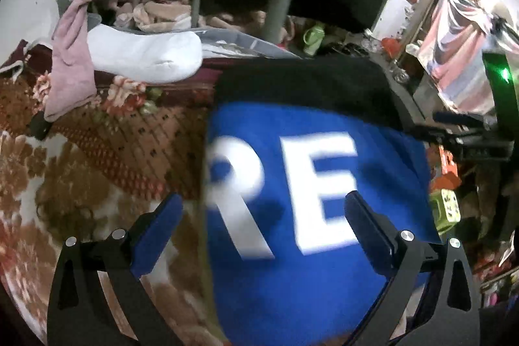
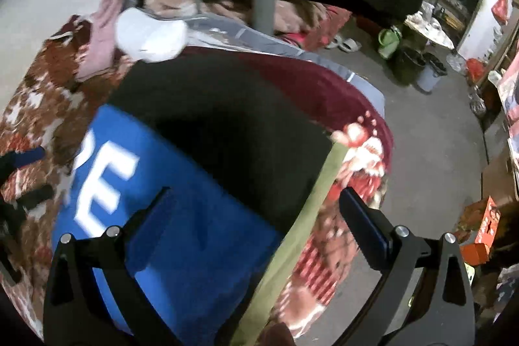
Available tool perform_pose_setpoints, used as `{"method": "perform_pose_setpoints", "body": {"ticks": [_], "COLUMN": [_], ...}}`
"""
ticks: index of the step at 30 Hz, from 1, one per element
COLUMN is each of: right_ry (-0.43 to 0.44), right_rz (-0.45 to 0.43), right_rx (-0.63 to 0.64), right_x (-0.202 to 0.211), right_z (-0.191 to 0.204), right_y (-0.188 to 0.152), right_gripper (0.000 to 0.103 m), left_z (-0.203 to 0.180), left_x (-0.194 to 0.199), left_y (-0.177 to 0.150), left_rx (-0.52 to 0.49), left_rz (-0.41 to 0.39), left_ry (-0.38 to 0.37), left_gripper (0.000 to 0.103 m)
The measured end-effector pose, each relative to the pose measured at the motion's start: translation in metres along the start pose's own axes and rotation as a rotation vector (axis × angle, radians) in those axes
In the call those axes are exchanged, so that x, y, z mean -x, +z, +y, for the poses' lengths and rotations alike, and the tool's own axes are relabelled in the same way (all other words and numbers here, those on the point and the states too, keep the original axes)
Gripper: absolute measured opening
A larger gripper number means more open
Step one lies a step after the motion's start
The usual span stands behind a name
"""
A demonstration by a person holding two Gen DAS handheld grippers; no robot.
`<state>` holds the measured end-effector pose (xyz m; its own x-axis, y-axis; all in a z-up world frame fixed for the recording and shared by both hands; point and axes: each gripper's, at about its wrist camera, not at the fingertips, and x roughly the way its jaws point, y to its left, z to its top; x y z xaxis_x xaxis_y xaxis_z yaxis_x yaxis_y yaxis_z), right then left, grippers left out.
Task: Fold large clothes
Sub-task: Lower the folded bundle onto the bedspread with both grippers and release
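both tools [image 1: 262,216] [image 2: 256,213] gape above folded garment [image 1: 311,177].

My fingers [image 1: 159,235] are blue pads on black angular brackets [image 2: 87,274], each fastened with two silver screws [image 1: 406,235].

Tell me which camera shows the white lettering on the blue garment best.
The left wrist view. There the white lettering sits centred between the open left gripper's fingers, with "R" and "E" both readable on the blue garment. The right wrist view shows the lettering only at its left side, tilted, blurred and partly cut off.
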<state>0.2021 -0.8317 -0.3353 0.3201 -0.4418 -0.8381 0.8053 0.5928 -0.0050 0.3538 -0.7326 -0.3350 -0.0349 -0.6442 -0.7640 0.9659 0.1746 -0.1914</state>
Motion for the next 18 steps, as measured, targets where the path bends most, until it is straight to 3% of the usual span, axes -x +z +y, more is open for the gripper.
{"method": "perform_pose_setpoints", "body": {"ticks": [3,6,10,12,18], "right_ry": [0.006,-0.018,0.004,-0.060,-0.023], "right_rz": [-0.013,0.043,0.083,0.052,0.104], "right_rx": [0.018,0.032,0.008,0.059,0.070], "right_x": [0.002,-0.023,-0.043,-0.039,-0.041], "right_z": [0.016,0.024,0.014,0.013,-0.004], "right_y": [-0.027,-0.052,-0.081,-0.084,-0.085], "right_gripper": [0.098,0.098,0.098,0.098,0.098], "left_z": [-0.017,-0.021,-0.025,-0.024,0.015], "left_x": [-0.006,-0.025,-0.041,-0.044,-0.036], "left_y": [-0.026,-0.043,-0.061,-0.069,-0.083], "left_rx": [-0.006,0.077,0.034,-0.002,0.186], "left_rz": [0.027,0.055,0.056,0.084,0.140], "left_ry": [-0.002,-0.023,0.124,0.225,0.154], "left_gripper": [0.098,0.098,0.098,0.099,0.099]}}
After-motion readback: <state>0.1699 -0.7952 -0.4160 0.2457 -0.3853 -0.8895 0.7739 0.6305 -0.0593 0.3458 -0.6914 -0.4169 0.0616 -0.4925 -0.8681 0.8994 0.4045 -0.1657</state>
